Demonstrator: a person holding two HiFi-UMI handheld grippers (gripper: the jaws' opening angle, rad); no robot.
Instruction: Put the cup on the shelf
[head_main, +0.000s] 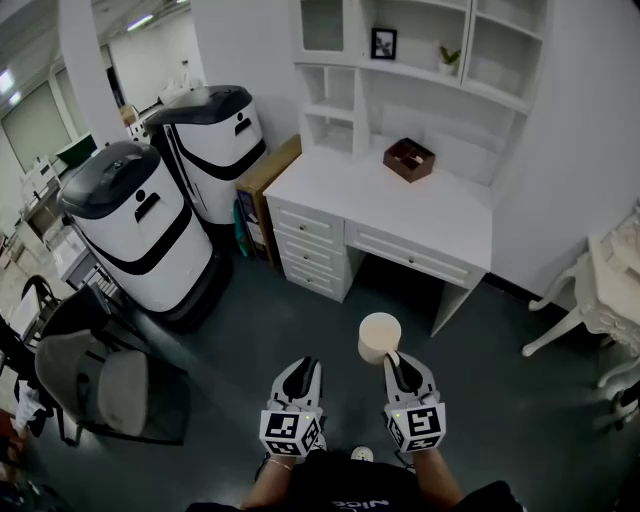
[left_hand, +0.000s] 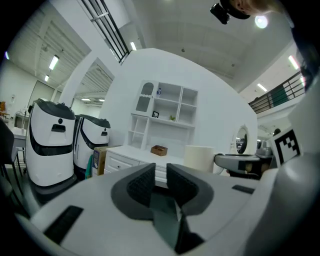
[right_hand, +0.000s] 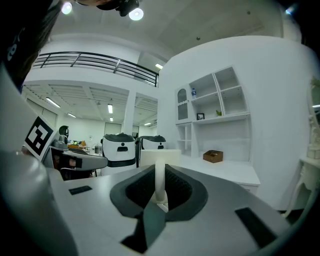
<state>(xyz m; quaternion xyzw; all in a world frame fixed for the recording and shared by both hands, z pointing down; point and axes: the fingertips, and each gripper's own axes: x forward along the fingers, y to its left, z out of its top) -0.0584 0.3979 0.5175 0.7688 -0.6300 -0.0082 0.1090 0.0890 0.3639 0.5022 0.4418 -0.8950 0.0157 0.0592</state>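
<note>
My right gripper (head_main: 398, 362) is clenched on the handle (right_hand: 156, 180) of the cup (head_main: 379, 337), held in the air well short of the counter (head_main: 400, 205), and my left gripper (head_main: 303, 372) is closed on nothing, so I'd carry it level and slowly toward the shelf (head_main: 430, 75).

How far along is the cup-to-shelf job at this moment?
Done: the cup is picked up, its handle pinched in the right hand-held gripper. In hand: the cup is held in the air over the floor, short of the white desk. Left: reaching the shelf above the desk and setting the cup there. The left hand-held gripper is shut and empty.
</note>
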